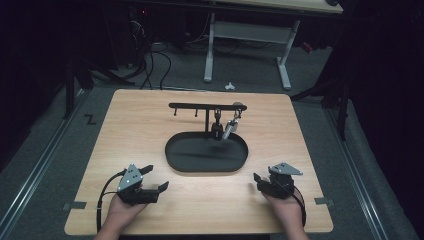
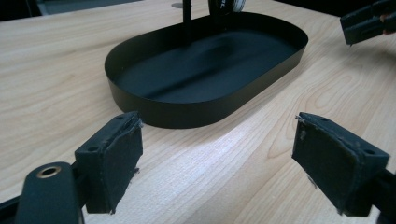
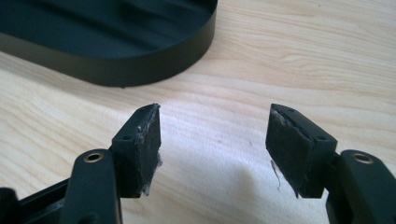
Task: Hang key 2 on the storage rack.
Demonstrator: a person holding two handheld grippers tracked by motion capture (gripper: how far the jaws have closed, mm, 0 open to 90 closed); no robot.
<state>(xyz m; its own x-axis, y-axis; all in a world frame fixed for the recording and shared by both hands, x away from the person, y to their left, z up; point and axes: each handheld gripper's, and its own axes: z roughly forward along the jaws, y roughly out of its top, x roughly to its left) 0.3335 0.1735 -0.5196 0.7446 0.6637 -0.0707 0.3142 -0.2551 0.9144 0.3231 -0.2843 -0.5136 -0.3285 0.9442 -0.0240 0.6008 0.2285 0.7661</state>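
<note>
A black oval tray (image 1: 200, 159) lies in the middle of the wooden table (image 1: 140, 125). From its far side rises a black stand with a hooked crossbar (image 1: 200, 105). A small dark object (image 1: 217, 126) and a silvery one (image 1: 230, 128) hang from hooks on the bar's right part. My left gripper (image 1: 156, 178) rests near the front left of the tray, open and holding nothing. At the front right is my right gripper (image 1: 263, 178), also open and holding nothing. The left gripper view has its open pads (image 2: 119, 158) facing the tray (image 2: 196, 74). In the right gripper view the tray's wall (image 3: 130, 70) is at upper left, beyond the pads (image 3: 147, 144).
Bare wood surrounds the tray on all sides. The right gripper's jaw tips (image 2: 369, 21) appear at the top right of the left gripper view. Beyond the table stand a white desk frame (image 1: 247, 42), cables and dark stands on a grey floor.
</note>
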